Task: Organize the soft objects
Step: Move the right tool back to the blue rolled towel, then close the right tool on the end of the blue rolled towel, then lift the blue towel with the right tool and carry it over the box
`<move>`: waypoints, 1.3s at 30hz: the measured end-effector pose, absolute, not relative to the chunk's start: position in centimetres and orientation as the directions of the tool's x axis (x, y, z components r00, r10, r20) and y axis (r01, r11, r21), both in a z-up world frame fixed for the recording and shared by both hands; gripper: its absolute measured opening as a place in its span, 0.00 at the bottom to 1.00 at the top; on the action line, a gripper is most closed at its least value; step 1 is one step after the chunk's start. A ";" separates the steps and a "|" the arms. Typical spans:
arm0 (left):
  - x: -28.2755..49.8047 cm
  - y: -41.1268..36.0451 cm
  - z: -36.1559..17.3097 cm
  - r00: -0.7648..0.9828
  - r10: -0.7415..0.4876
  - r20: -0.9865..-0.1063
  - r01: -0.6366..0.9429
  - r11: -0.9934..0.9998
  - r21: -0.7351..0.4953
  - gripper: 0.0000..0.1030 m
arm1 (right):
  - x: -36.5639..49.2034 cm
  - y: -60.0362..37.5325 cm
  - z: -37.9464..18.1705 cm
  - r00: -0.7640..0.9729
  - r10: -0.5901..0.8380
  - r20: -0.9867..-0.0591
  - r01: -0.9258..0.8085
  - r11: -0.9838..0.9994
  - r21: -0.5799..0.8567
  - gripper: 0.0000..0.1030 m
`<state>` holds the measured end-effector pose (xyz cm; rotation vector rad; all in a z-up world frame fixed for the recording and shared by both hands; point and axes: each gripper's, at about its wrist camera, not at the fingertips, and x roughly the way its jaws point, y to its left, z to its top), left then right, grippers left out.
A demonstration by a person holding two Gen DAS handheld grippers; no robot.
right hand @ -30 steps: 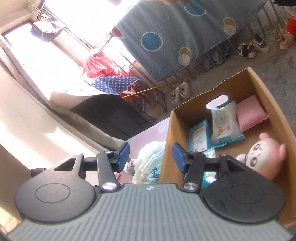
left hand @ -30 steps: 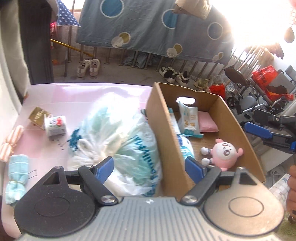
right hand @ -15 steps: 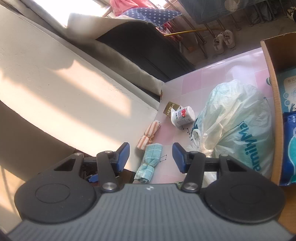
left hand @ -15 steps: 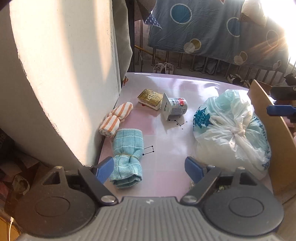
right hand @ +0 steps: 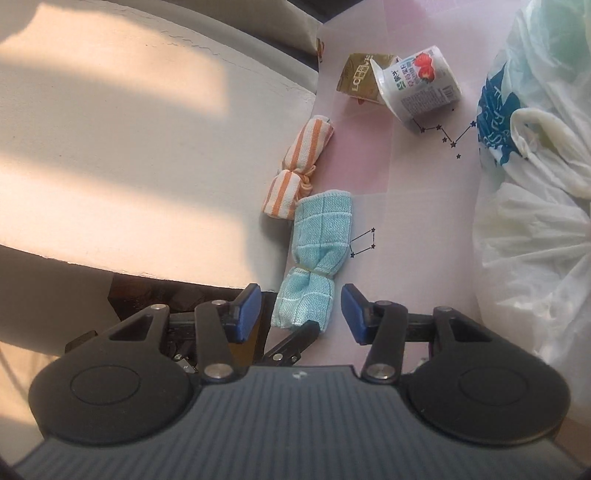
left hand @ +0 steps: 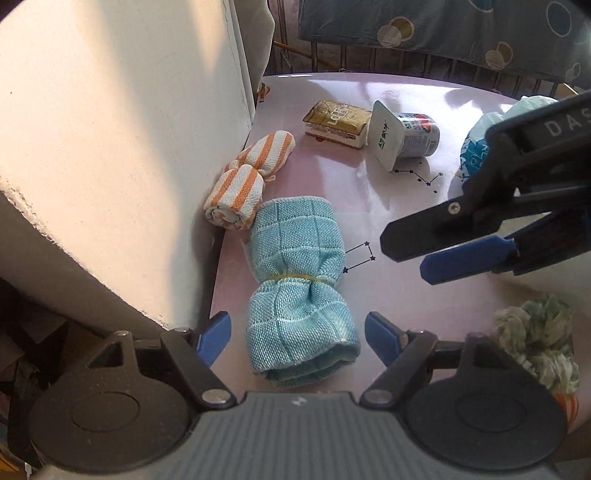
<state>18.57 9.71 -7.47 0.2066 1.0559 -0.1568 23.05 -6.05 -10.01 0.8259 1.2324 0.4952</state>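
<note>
It looked like a home: a pink surface [left hand: 369, 206] stood by a plastered wall [left hand: 122, 147], a patterned bedsheet [left hand: 443, 26] hung over railings beyond its far edge.

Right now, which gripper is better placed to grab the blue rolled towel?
Left. The left gripper is open with its fingers either side of the blue rolled towel. The right gripper hangs off to the towel's side, above the table.

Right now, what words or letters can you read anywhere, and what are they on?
"DAS": right tool's black body; the rest runs out of frame.
"LO...": gold packet; the remaining letters are too blurred.
Green characters: yogurt cup's lid; too small to read.
Small print: cup's side; unreadable.
Teal lettering: plastic bag; crumpled, unreadable.
Blue towel roll, striped towel roll: no text.
</note>
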 end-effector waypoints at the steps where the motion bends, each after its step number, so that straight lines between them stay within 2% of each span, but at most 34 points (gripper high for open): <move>1: 18.8 9.7 -7.8 0.475 -0.022 -0.880 0.225 0.970 0.098 0.77 | 23.7 -5.5 -11.3 0.270 0.731 -0.627 0.119 0.621 0.775 0.43; 9: 19.1 9.3 -9.5 0.461 -0.011 -0.887 0.248 0.962 0.116 0.68 | 25.6 -3.0 -16.2 0.223 0.753 -0.619 0.203 0.585 0.785 0.39; 11: 18.9 9.2 -9.5 0.469 -0.013 -0.883 0.247 0.962 0.117 0.64 | 25.6 -2.6 -16.6 0.211 0.765 -0.609 0.200 0.576 0.793 0.35; 16: 18.2 8.8 -8.9 0.484 -0.003 -0.875 0.255 0.957 0.138 0.45 | 25.7 -1.9 -16.9 0.199 0.772 -0.604 0.186 0.576 0.796 0.24; 19: 17.6 8.2 -8.5 0.502 0.011 -0.865 0.265 0.950 0.166 0.38 | 25.7 -1.9 -16.7 0.201 0.772 -0.603 0.180 0.576 0.798 0.20; 27: 16.0 8.0 -6.5 0.533 -0.003 -0.846 0.248 0.957 0.152 0.32 | 25.0 -2.2 -14.9 0.216 0.773 -0.597 0.143 0.579 0.802 0.16; 39: 11.2 6.4 -1.0 0.626 -0.005 -0.780 0.246 0.950 0.191 0.31 | 22.6 -3.4 -10.0 0.267 0.800 -0.537 0.071 0.539 0.839 0.15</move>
